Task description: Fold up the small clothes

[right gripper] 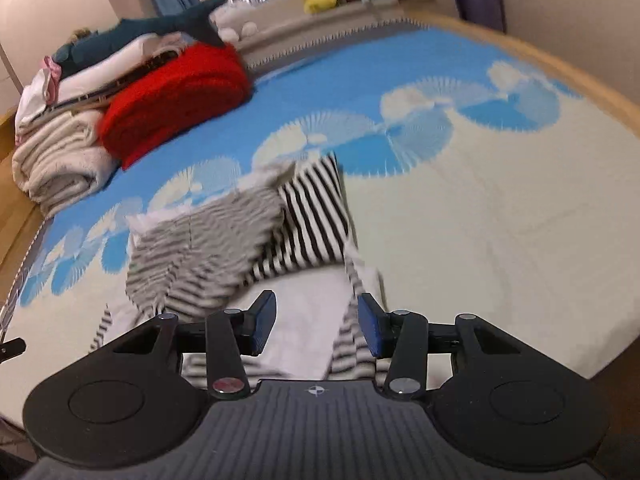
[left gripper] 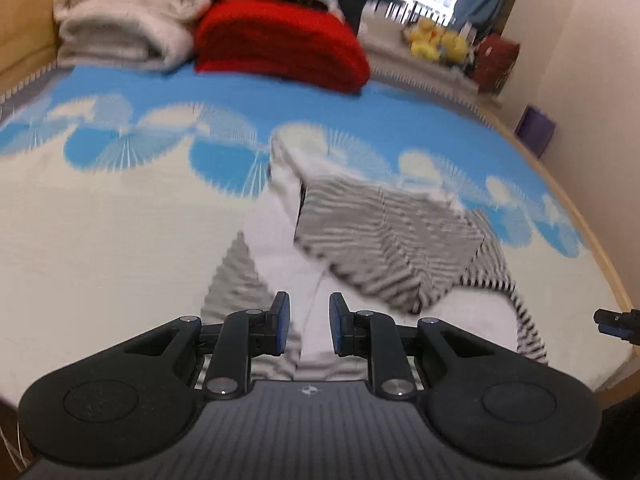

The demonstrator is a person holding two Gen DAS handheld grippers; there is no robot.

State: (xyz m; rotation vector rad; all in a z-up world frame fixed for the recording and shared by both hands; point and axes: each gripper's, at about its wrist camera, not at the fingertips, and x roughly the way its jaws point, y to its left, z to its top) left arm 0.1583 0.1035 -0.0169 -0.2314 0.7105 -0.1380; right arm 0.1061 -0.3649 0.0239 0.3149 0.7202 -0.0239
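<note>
Striped black-and-white cloth, a small garment (left gripper: 384,240), lies partly folded on the blue-and-cream bedspread (left gripper: 120,240), a white panel showing beneath the stripes. Over its near left part hangs the left gripper (left gripper: 310,326), jaws narrowly parted with nothing pinched between them. Further right, the right gripper (right gripper: 316,326) hovers above the garment's white panel, its jaws wider apart and likewise empty. Behind, a red blanket (left gripper: 280,48) sits beside rolled cream towels (left gripper: 120,28).
</note>
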